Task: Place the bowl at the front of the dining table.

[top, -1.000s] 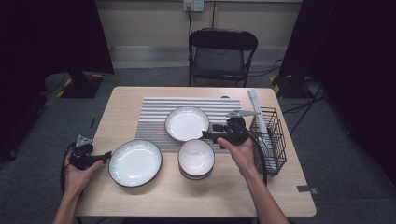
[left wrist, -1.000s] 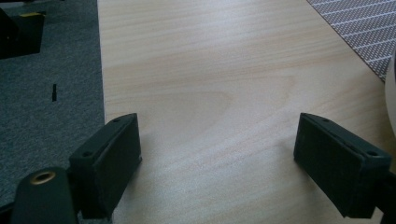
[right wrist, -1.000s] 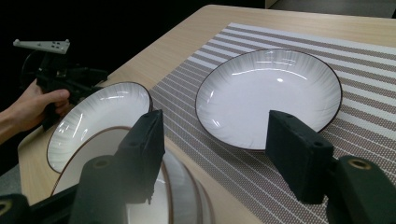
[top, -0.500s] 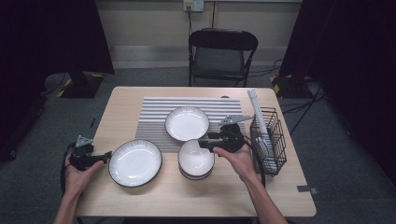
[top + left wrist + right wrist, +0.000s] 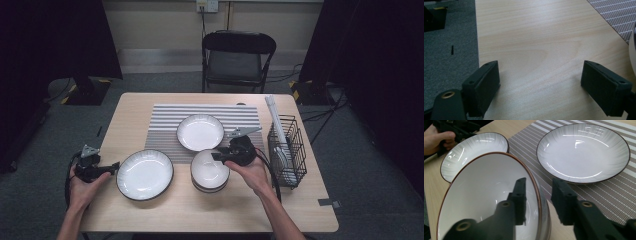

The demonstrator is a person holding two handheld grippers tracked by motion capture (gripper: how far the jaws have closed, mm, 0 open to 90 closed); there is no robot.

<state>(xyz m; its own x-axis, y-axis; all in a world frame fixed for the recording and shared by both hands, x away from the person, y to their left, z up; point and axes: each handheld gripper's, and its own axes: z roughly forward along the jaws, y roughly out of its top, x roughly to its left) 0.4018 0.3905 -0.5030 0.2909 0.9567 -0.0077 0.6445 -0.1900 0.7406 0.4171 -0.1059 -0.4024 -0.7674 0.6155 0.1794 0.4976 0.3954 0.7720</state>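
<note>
Bowls (image 5: 210, 172) sit stacked on the bench (image 5: 200, 210), and your right gripper (image 5: 537, 197) now has its fingers (image 5: 520, 195) astride the rim of the top bowl (image 5: 484, 202), one inside the white hollow and one outside the wall. A second ago that gripper was back over the striped mat (image 5: 165, 122), between the two plates; it has come across to the stack and its fingers have just been closing, from wide to fairly narrow. In the right gripper view a little gap shows between the outer finger and the bowl's wall, so I cannot tell that the grip is firm yet; it looks like a pinch about to seat before a lift.

Your left gripper (image 5: 541, 87) has stayed put by the near plate (image 5: 145, 175), fingers wide with nothing but bare bench between them.

For room: the far plate (image 5: 584, 152) lies just beyond your right fingers, the near plate just to their far side past the bowl, and the wire rack (image 5: 290, 150) stands close behind your right hand. Straight up is likely the clearest way out.
</note>
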